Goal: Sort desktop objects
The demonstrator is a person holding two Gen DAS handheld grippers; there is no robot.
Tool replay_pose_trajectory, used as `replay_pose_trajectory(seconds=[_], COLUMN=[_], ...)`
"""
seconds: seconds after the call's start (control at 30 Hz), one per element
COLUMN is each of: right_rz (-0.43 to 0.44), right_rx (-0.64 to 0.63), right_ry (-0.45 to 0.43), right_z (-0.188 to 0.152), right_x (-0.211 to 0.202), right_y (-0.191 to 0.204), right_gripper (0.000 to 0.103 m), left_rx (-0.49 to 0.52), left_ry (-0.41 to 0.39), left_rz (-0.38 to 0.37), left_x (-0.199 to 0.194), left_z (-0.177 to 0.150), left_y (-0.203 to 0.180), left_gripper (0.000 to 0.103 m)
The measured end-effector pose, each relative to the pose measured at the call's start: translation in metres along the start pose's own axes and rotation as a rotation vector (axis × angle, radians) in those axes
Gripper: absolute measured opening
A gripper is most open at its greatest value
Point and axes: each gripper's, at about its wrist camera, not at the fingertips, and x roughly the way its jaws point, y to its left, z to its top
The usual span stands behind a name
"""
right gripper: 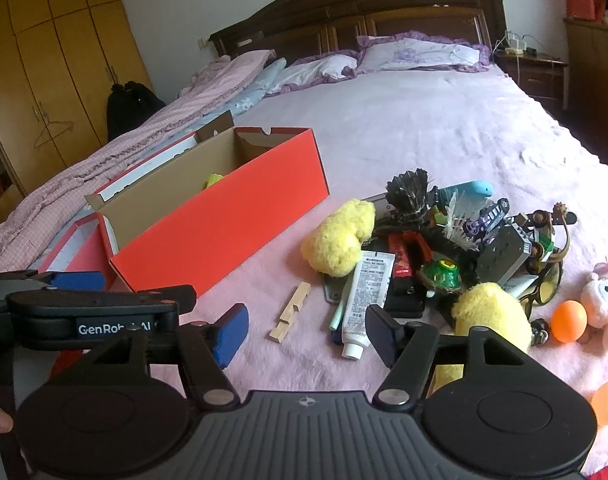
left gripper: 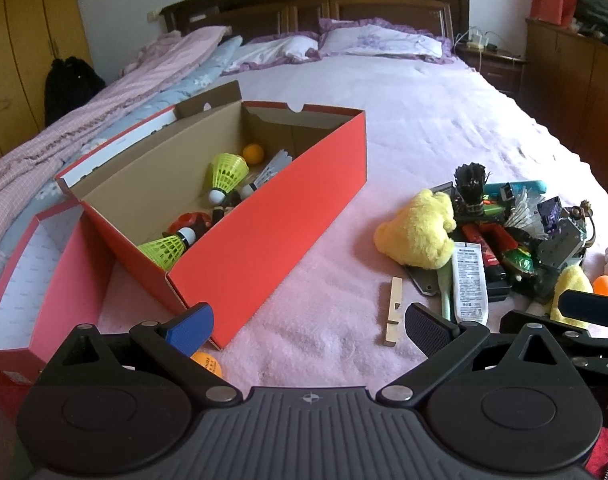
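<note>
Both tongs stood wide and held nothing: the left gripper (left gripper: 308, 326) near the red cardboard box (left gripper: 272, 208), the right gripper (right gripper: 307, 330) before the jumbled pile (right gripper: 456, 240). Ribbed green shuttlecocks (left gripper: 228, 172) and a smooth orange ball (left gripper: 253, 153) lay inside the box; a fluffy yellow plush (right gripper: 338, 236), a squat white tube (right gripper: 364, 300) and a wooden clothespin (right gripper: 290, 312) rested on the fuzzy pink blanket (right gripper: 424, 136)

Bare bedspread (left gripper: 312, 312) between red box (left gripper: 272, 216) and clutter pile (left gripper: 504, 240).

Soft daylight, sharp focus, fisheye-bent edges
</note>
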Motion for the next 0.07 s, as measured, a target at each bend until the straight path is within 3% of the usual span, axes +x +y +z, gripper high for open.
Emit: replay_pose_trajectory(seconds=[0.07], right_rz=[-0.003], right_rx=[0.001], right_ry=[-0.001], right_z=[-0.0006], right_x=[-0.0004], right_y=[0.0012], right_gripper=[0.067], left_rx=[0.0], left_ry=[0.0], left_rz=[-0.001], left_x=[0.0002], left_z=[0.0], left_y=[0.0001], left_gripper=[0.103])
